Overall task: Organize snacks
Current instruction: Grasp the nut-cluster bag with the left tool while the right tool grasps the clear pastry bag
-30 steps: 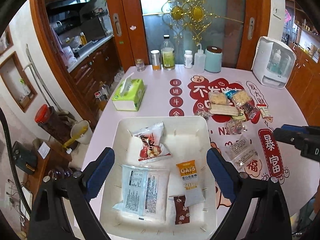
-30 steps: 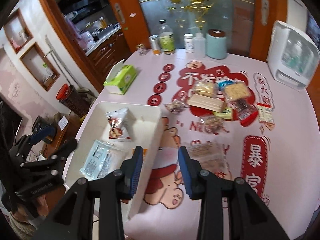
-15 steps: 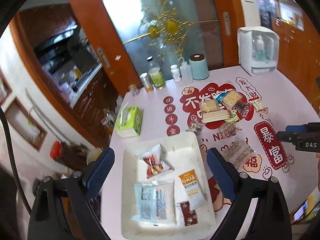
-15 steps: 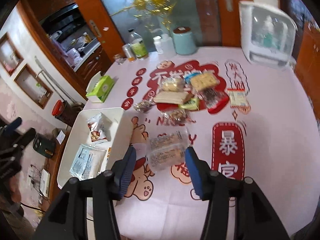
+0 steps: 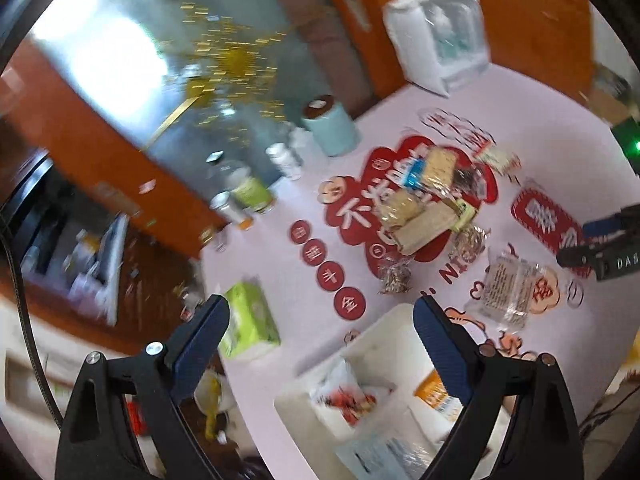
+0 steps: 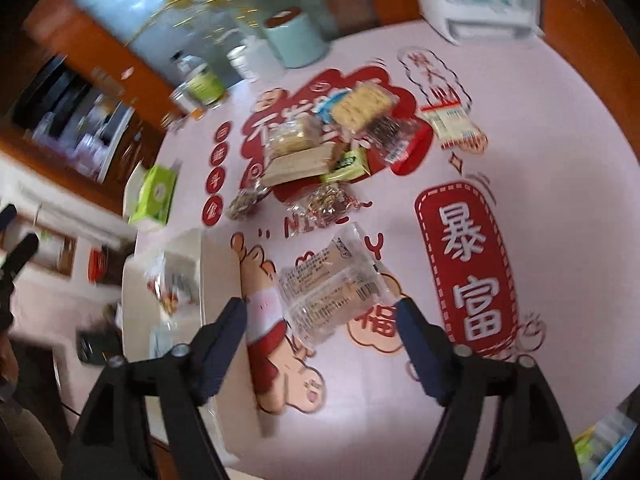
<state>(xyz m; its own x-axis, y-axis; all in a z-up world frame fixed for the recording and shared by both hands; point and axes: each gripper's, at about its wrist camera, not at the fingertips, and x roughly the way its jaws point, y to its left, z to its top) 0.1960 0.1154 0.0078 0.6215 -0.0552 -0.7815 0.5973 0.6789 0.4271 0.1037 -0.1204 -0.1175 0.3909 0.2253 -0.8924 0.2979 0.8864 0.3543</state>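
The pink table [image 6: 560, 184] with its red festive lettering fills both views, and a white tray [image 5: 384, 332] sits at its near-left edge. The tray already holds a red-and-white snack bag [image 5: 344, 392], an orange oats sachet [image 5: 432, 394] and a pale blue packet [image 5: 384, 454]. Farther back a loose pile of snacks [image 6: 340, 136] lies on the red emblem, with two small twisted bags of nuts in front of it.

Nearest the right gripper [image 6: 320, 320] lies a clear cracker packet [image 6: 332, 292], flat on the table just to the right of the tray. The right jaws stand wide apart with the packet's near end between the tips; they hold nothing, and the pads appear not to touch it, though motion blur makes that hard to confirm. The left gripper [image 5: 320, 320] is also spread wide and empty, raised above the tray and tilted toward the table's far side.

The likely next step is closing the right jaws on the packet and carrying it to the tray. The wrapper looks slick and slack, so a pinch that catches only the loose film could let it slide out. A hard squeeze may crush the crackers. Swinging left low could strike the tray wall and shove the tray toward the table edge.
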